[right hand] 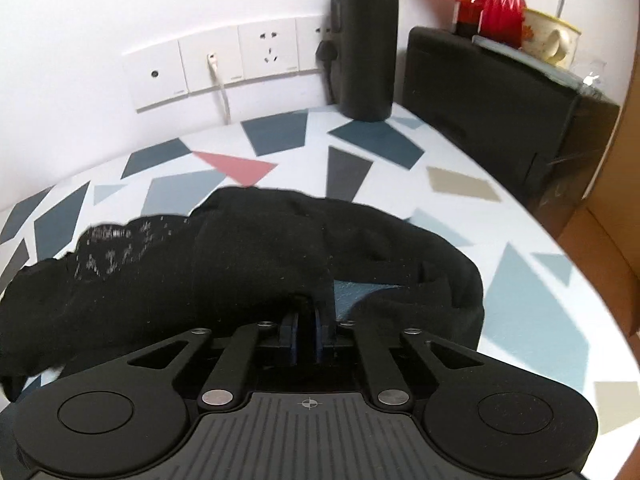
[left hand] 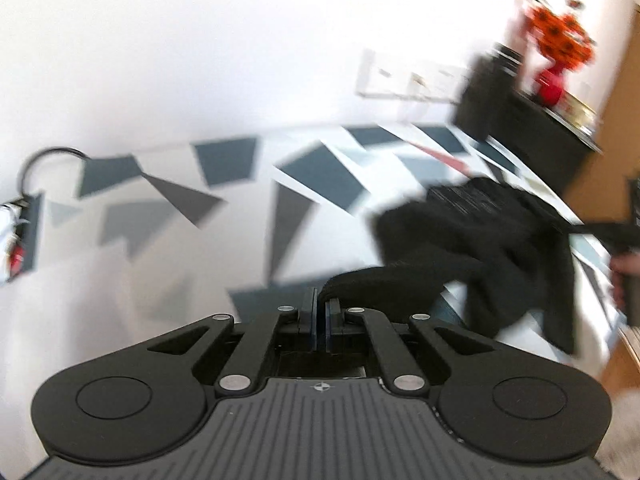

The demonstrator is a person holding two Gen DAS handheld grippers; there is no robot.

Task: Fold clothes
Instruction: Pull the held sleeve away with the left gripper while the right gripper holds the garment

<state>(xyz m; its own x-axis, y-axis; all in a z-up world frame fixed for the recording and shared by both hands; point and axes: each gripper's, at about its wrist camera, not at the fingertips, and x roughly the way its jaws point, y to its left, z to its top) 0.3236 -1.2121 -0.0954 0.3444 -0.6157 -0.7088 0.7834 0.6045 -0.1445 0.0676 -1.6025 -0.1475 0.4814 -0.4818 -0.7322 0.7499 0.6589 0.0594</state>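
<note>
A black knit garment (right hand: 260,248) lies bunched on the table with the geometric patterned cloth (right hand: 532,312). My right gripper (right hand: 307,320) is shut on the garment's near edge. In the blurred left wrist view the same black garment (left hand: 460,236) stretches to the right, lifted off the table (left hand: 168,240). My left gripper (left hand: 320,308) is shut on one end of it, a thick black fold running from the jaws. At the far right edge a hand (left hand: 624,276) holds the other gripper.
A black bottle (right hand: 366,40) stands by the wall sockets (right hand: 224,60). A black box (right hand: 500,112) at the right carries a red vase (right hand: 502,0) and a mug (right hand: 550,36). The table edge curves along the right, with brown floor beyond.
</note>
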